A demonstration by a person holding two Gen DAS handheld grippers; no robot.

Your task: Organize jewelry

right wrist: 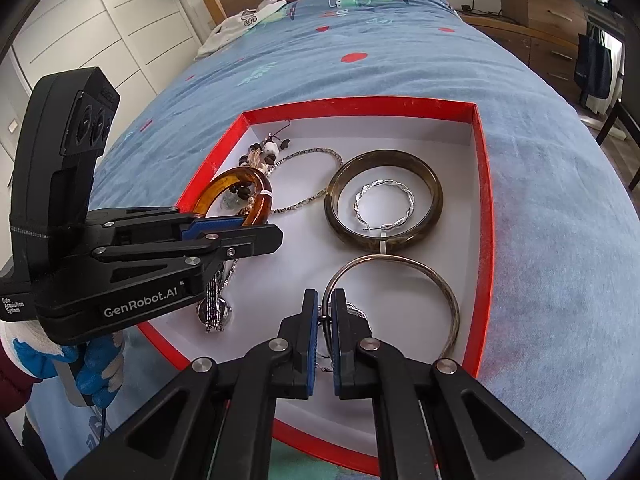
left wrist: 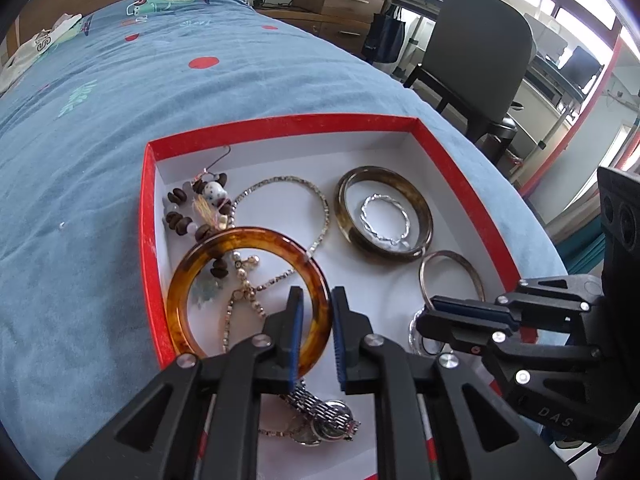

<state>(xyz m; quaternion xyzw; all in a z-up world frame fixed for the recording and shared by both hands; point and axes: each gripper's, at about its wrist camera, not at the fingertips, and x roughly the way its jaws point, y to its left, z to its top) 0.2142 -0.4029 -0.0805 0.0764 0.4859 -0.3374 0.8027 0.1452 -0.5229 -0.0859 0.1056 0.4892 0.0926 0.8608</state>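
1. Left hand-held gripper [left wrist: 316,300] held the amber bangle [left wrist: 240,240], rim pinched between its narrow jaws, tilted up inside the red box [left wrist: 280,128].
2. Right hand-held gripper [right wrist: 325,304], jaws narrow, sat around small dark and silver pieces; actual grip unclear.
3. Thin silver bangle [right wrist: 440,280] lay just beside it.
4. Dark bangle [right wrist: 436,196] ringed a twisted silver bracelet [right wrist: 404,196].
5. Box rested on the blue bed [right wrist: 400,60].
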